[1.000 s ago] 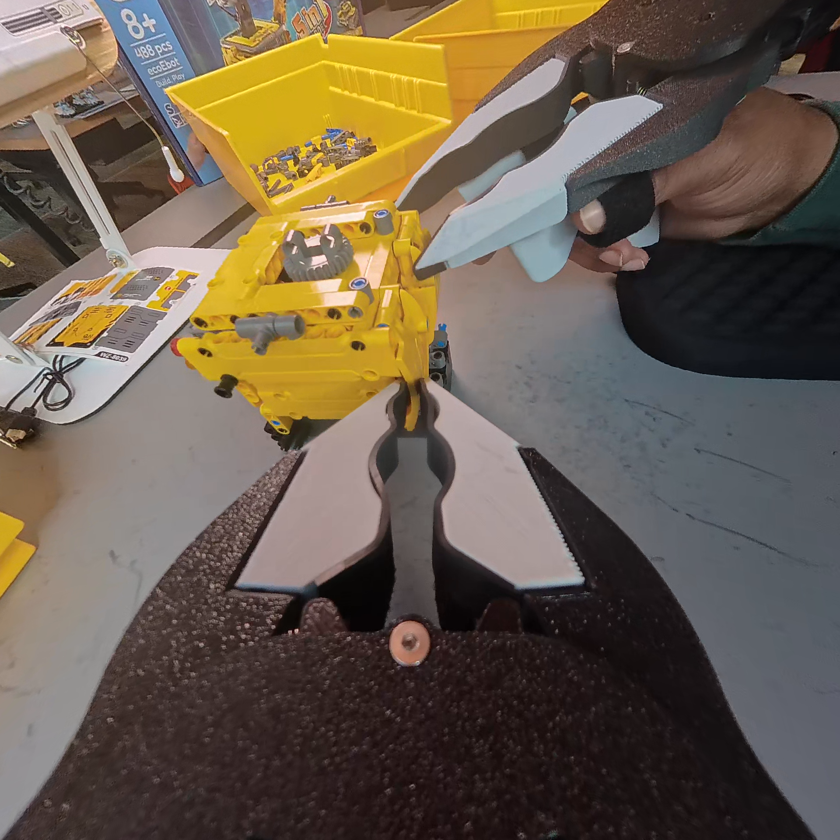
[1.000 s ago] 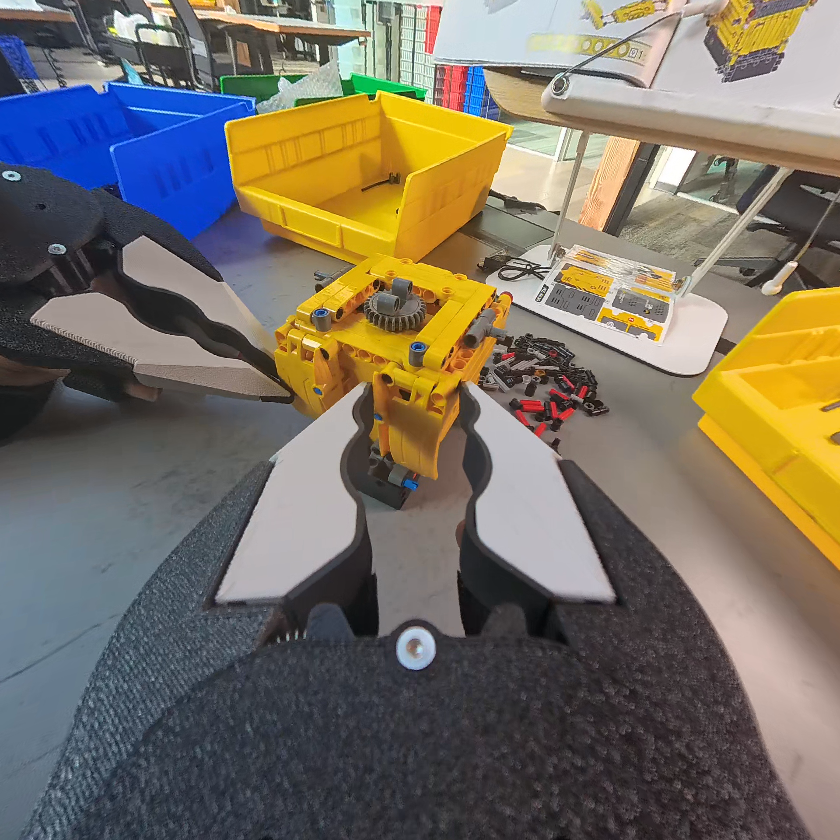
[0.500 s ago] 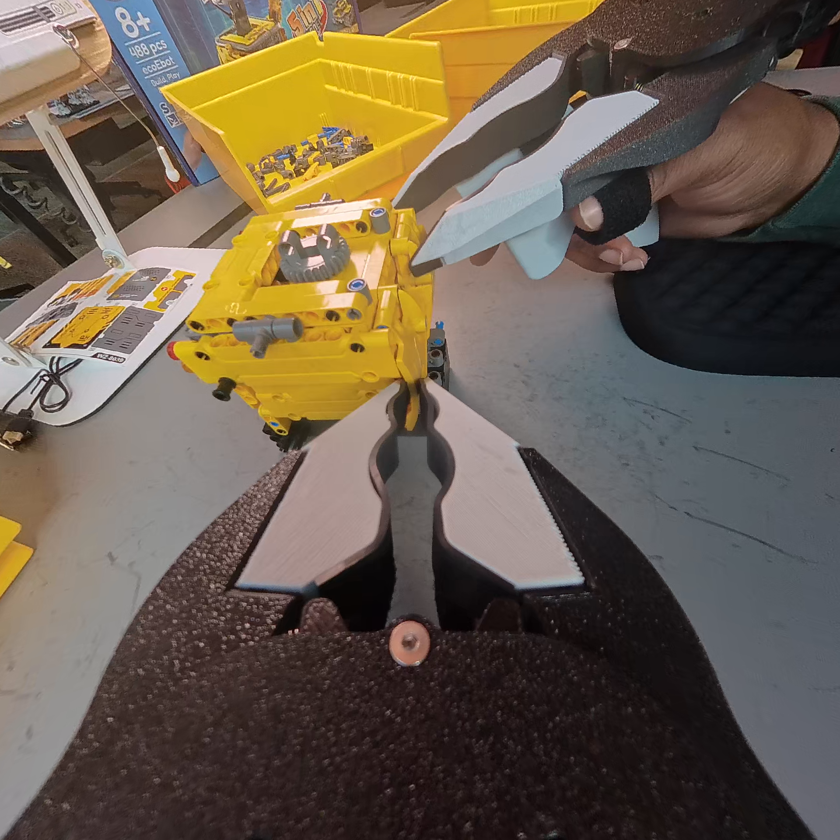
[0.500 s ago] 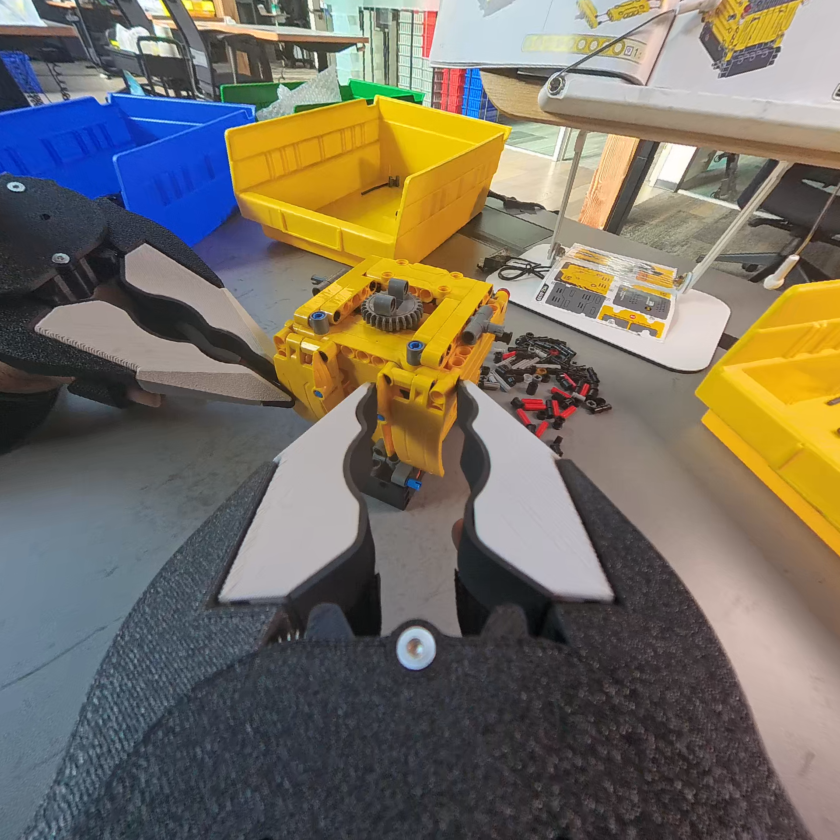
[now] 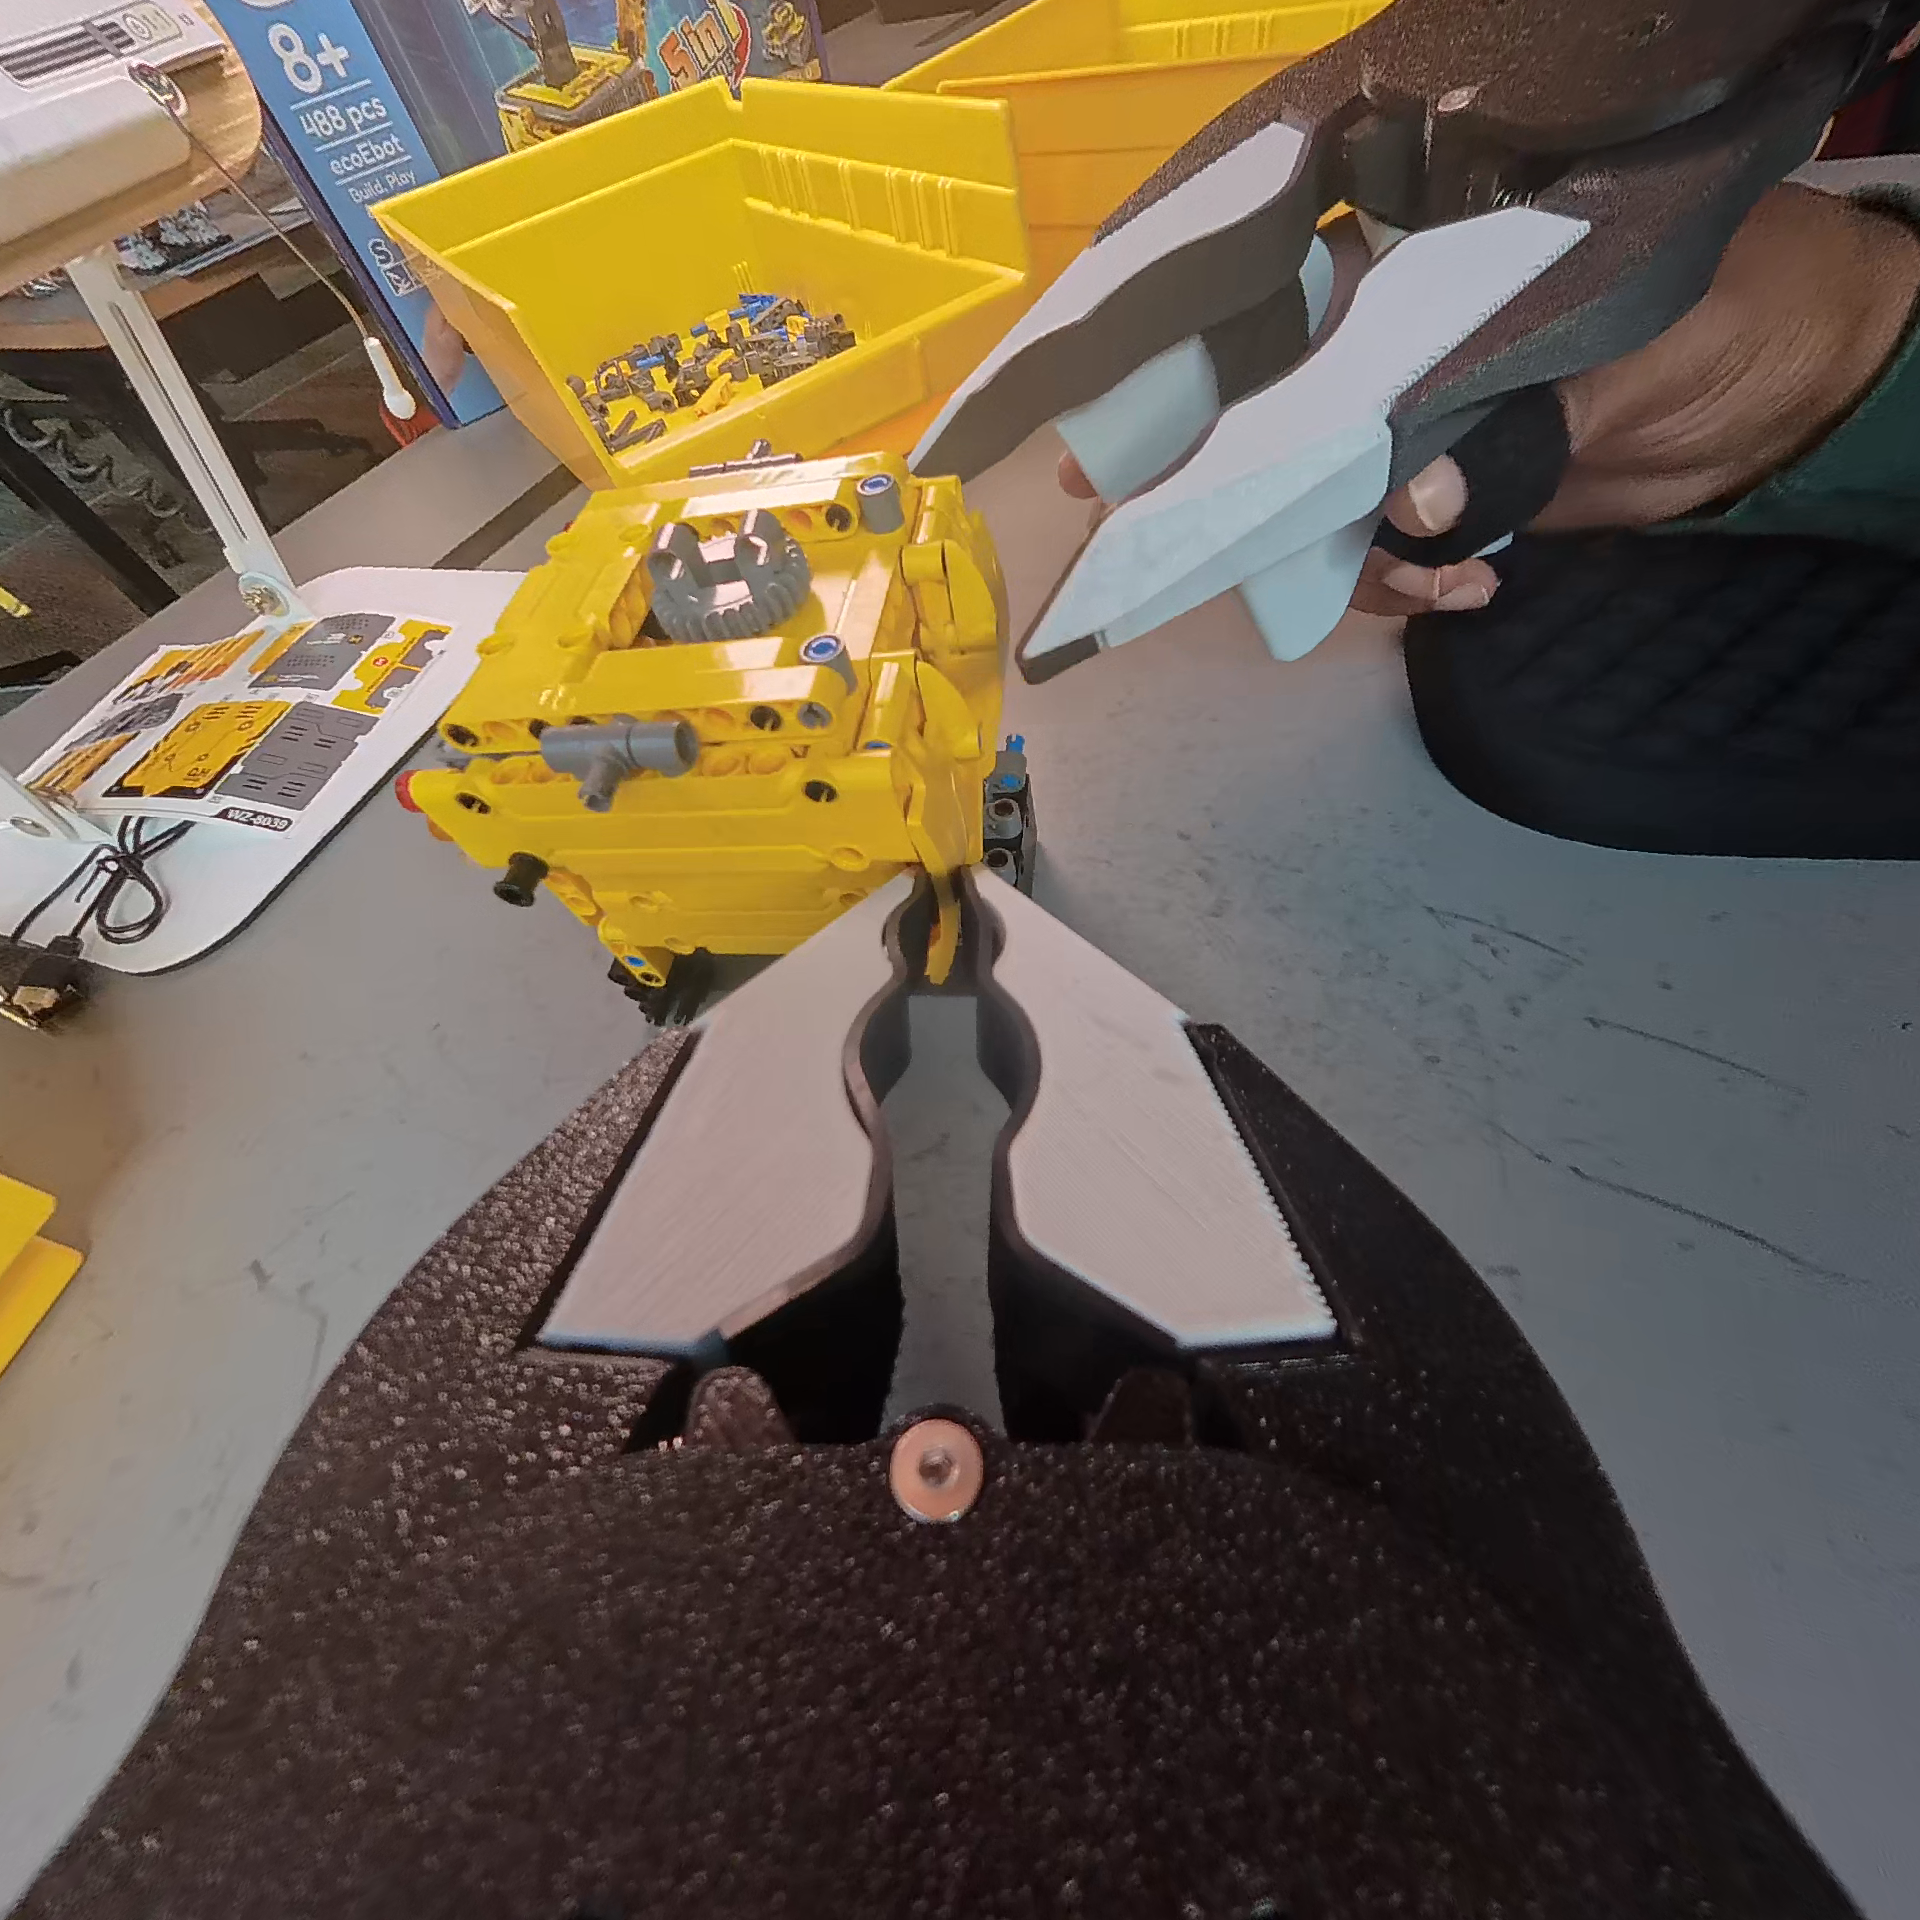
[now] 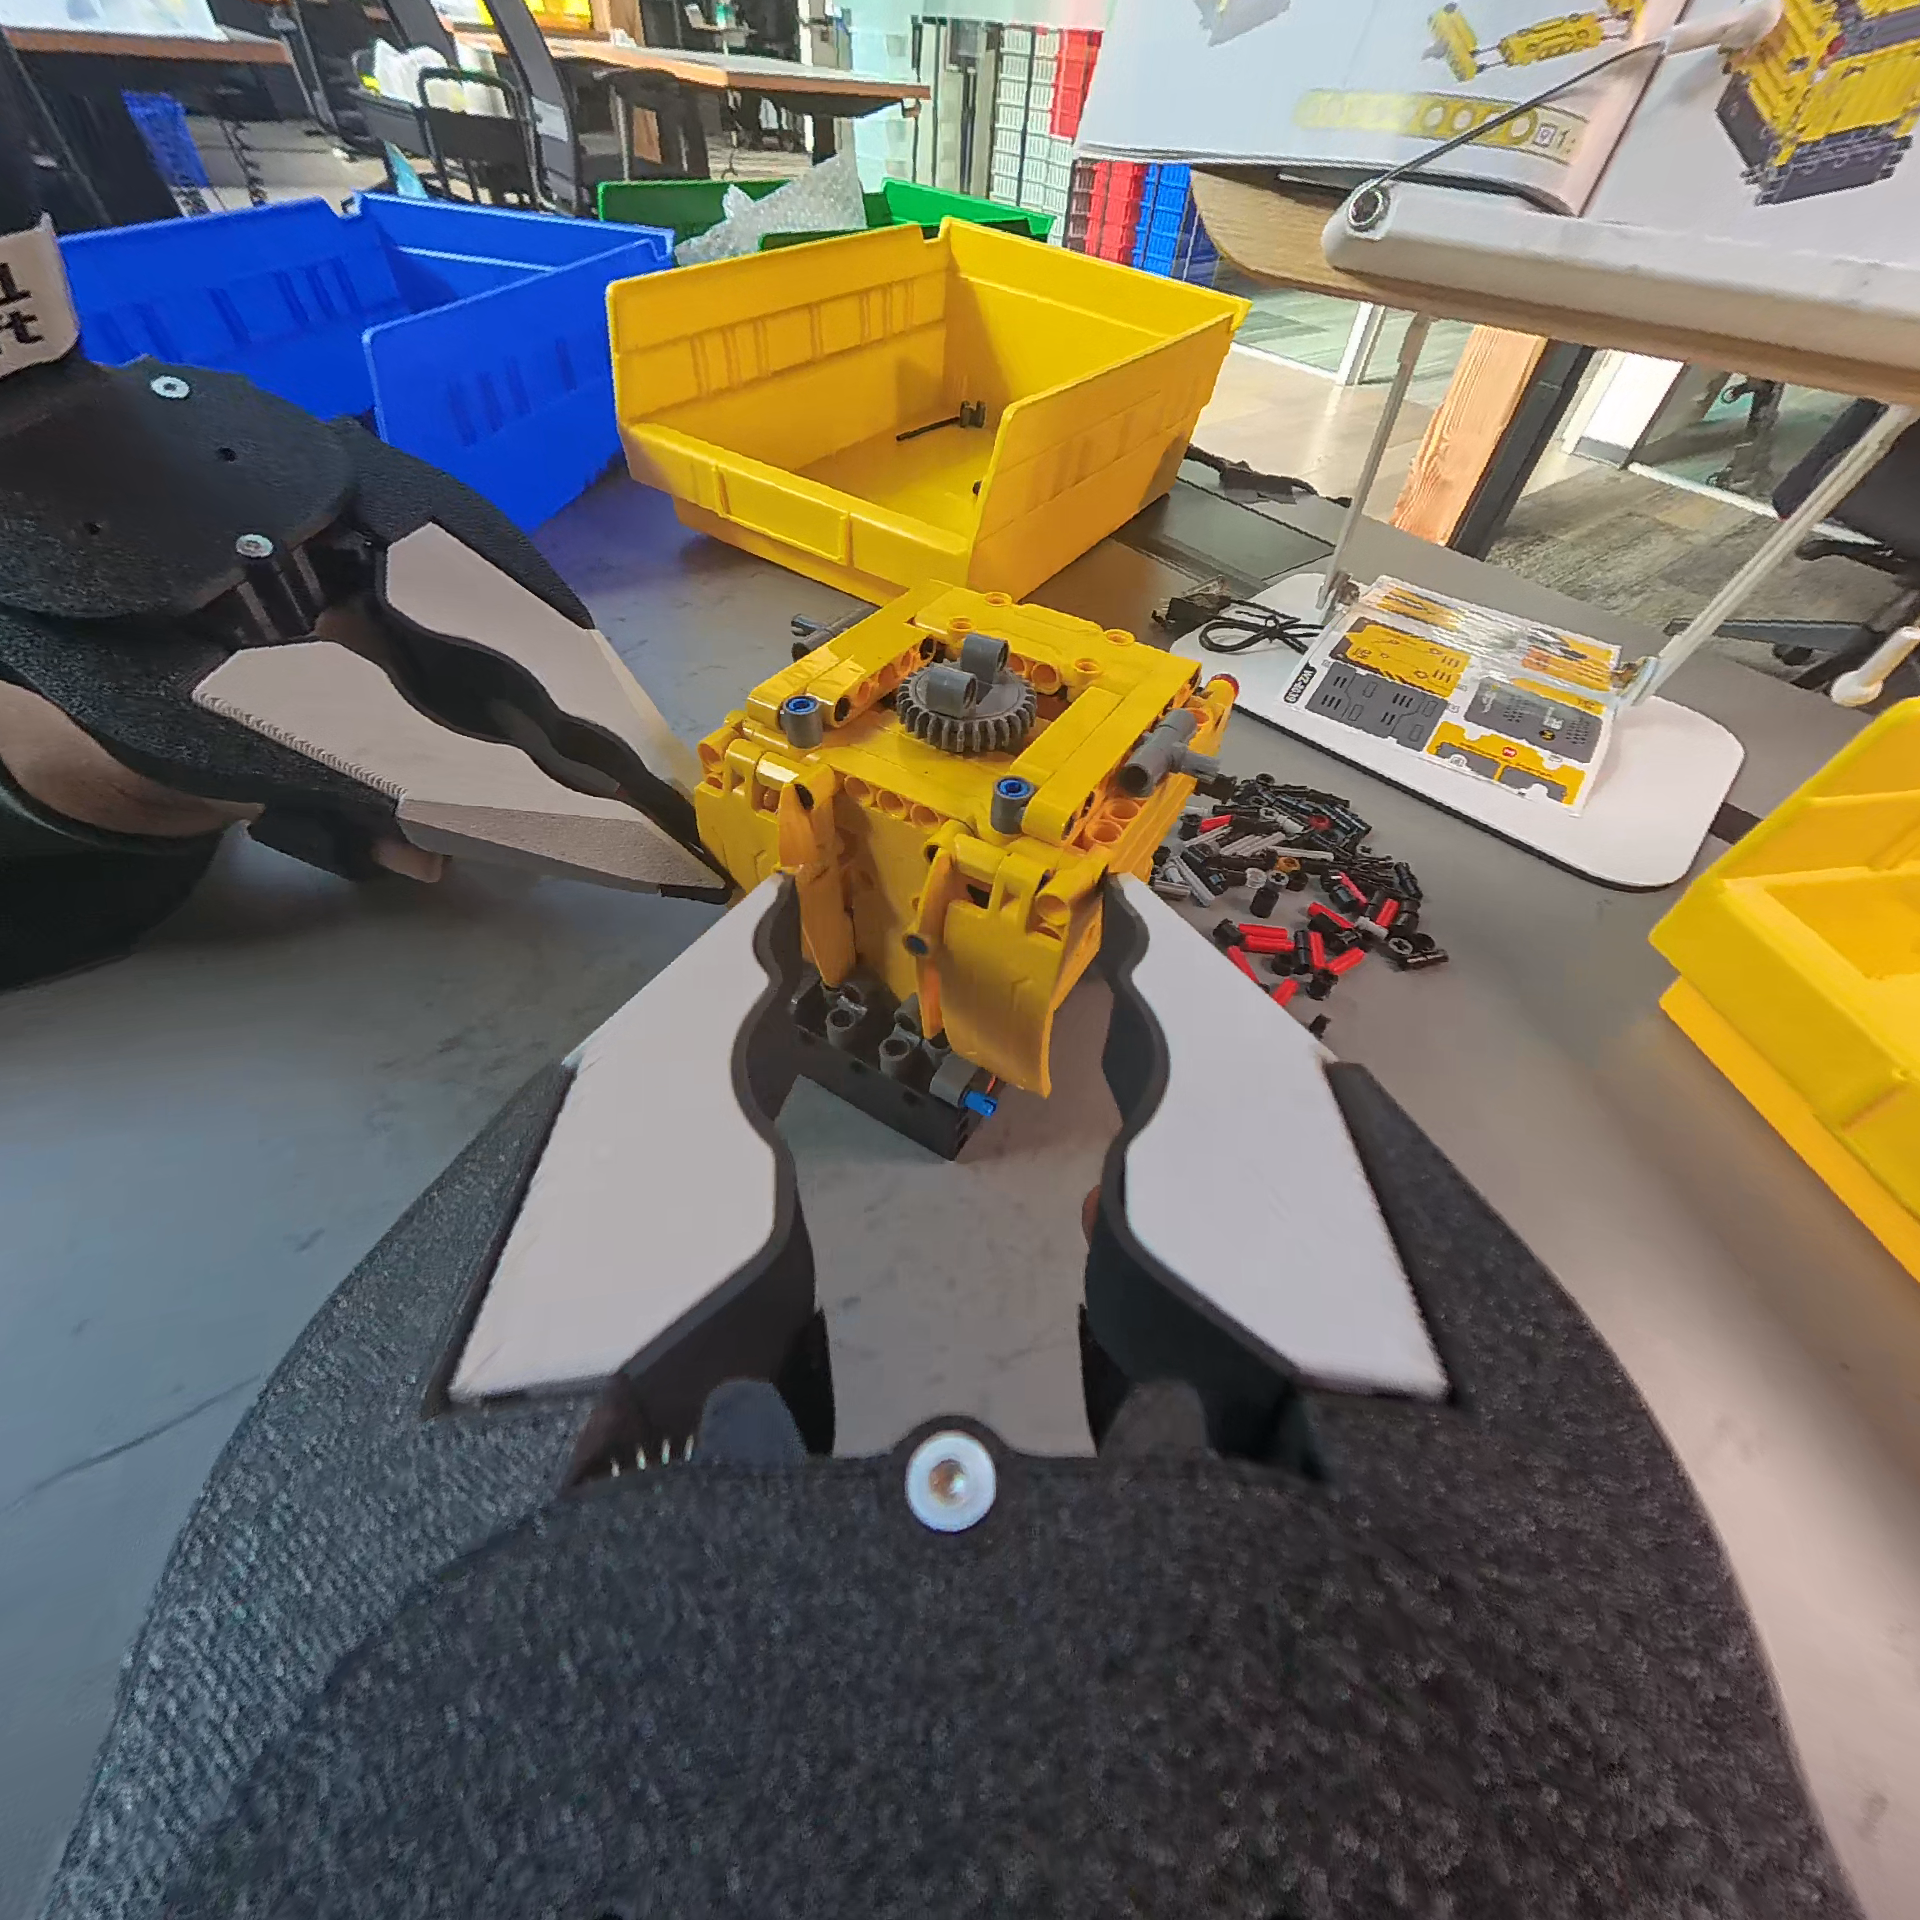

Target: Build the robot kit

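Note:
A yellow building-brick model [image 5: 727, 707] with a grey gear on top stands on the grey table. My left gripper [image 5: 940, 904] is shut on a thin yellow panel edge at the model's lower near corner. In the right wrist view the left gripper [image 6: 701, 842] meets the model [image 6: 935, 810] from the left. My right gripper [image 6: 945, 904] is open, its jaws wide on either side of the model's front yellow panel, not clamping it. In the left wrist view the right gripper [image 5: 982, 566] hangs just right of the model's top, held by a hand.
A yellow bin [image 5: 727, 260] with small parts and a product box [image 5: 395, 156] stand behind the model. A yellow bin [image 6: 914, 416] holding one dark part, blue bins [image 6: 364, 301], loose black and red pins [image 6: 1309, 894], a sticker sheet [image 6: 1455, 696] and another yellow bin [image 6: 1818, 935] surround it.
My right gripper has opened wider and drawn slightly away from the model. The left gripper stays shut on the yellow panel edge. The model has barely moved.

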Demonstrator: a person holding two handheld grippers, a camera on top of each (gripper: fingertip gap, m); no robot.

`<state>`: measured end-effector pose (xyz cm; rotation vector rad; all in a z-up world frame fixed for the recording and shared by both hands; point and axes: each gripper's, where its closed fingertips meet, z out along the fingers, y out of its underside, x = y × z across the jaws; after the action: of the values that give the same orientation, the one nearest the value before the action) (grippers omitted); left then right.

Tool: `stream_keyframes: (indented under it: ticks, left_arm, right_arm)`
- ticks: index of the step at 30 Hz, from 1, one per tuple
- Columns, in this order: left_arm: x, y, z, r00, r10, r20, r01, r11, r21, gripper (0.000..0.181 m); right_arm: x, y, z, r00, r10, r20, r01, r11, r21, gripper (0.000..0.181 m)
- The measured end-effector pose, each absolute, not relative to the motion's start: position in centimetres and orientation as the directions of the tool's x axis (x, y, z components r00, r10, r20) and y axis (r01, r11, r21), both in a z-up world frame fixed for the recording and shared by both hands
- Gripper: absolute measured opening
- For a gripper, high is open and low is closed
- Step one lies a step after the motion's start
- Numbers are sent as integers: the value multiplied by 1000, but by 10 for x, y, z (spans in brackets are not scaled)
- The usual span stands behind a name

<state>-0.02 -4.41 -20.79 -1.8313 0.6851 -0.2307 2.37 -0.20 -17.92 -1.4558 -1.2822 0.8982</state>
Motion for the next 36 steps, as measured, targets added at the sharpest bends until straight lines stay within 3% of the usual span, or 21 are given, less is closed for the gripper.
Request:
stream_keyframes:
  ticks: [5, 9, 16, 36]
  left_arm:
    - [-6, -44, -207, 822, -547, -157, -325, -226, -918, 4]
    - [-6, -43, -207, 824, -546, -152, -322, -230, -918, 4]
    - [-6, -42, -207, 827, -544, -141, -313, -239, -919, 4]
    - [-17, -40, -198, 856, -500, -131, -270, -217, -938, 12]
  right_arm:
    - [34, 1, -191, 155, 987, 47, 352, -11, -936, 50]
    - [32, 1, -204, 166, 980, 109, 433, 27, -901, 30]
    - [28, -2, -217, 181, 941, 286, 537, 150, -830, 47]
    - [26, -4, -206, 188, 946, 265, 465, 152, -872, 46]
